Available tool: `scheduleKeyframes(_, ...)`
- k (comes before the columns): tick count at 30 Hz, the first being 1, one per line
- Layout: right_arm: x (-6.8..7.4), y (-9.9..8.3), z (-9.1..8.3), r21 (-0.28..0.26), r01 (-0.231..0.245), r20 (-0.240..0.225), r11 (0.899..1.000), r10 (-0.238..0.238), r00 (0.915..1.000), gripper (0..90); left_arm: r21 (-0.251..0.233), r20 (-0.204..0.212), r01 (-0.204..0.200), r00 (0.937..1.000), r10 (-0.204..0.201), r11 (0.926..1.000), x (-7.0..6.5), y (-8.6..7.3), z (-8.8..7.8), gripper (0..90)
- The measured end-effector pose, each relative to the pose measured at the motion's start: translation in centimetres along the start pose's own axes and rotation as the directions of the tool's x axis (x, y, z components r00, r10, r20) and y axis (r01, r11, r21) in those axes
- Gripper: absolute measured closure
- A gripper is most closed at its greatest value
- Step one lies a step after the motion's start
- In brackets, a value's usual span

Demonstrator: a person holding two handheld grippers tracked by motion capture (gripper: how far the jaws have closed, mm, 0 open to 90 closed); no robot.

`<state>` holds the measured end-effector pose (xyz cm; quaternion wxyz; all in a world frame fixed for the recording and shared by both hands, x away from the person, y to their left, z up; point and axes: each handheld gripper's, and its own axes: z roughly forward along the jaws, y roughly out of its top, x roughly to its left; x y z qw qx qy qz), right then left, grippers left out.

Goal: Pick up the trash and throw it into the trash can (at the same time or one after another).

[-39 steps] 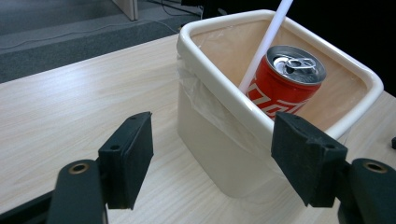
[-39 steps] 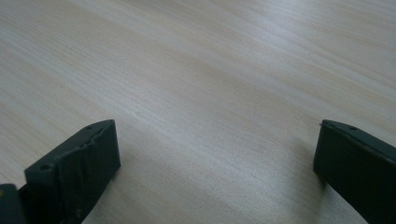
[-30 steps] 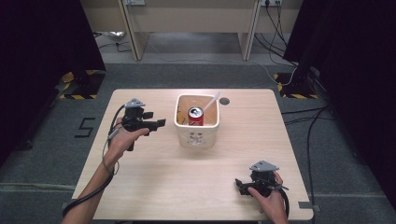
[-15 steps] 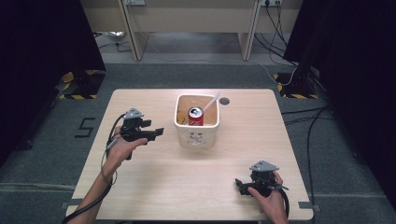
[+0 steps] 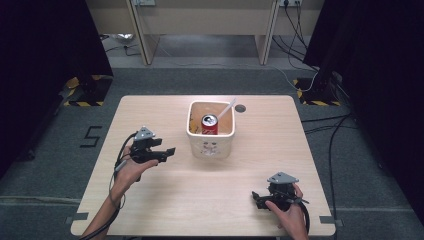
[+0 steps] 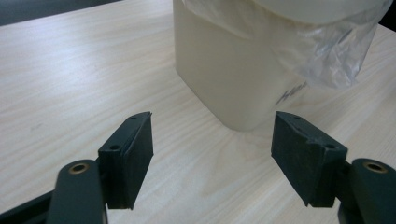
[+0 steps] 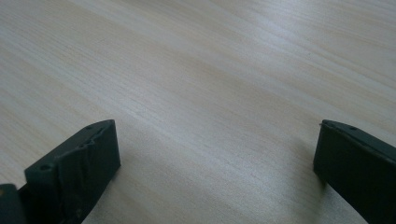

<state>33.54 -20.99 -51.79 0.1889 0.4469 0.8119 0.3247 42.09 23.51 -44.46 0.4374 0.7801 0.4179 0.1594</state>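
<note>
High view: the left hand-held gripper [image 5: 167, 152] is held above the worktop [image 5: 165, 200], jaws spread and empty, aimed toward the cream bin [image 5: 210, 145] near the worktop's middle. The right hand-held gripper [image 5: 256, 196] sits low near the front right corner, jaws wide apart, pointing left. A red can [image 5: 209, 124] stands upright inside the bin, its lower part hidden by the wall; a white straw [image 5: 226, 108] leans toward the far right corner.
</note>
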Motion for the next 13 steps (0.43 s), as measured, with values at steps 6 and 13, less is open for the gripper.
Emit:
scheduleKeyframes(6, 0.0, 0.0, 0.0, 0.000, 0.000, 0.000, 1.000, 0.000, 1.0000, 0.8, 0.012, -0.001, -0.006, 1.0000, 0.006, 0.9999, -0.4, -1.3, 0.2, 29.0)
scheduleKeyframes(13, 0.0, 0.0, 0.0, 0.000, 0.000, 0.000, 1.000, 0.000, 1.0000, 0.8, 0.019, -0.003, -0.002, 1.0000, 0.002, 0.9998, -0.5, -2.4, 0.3, 29.0)
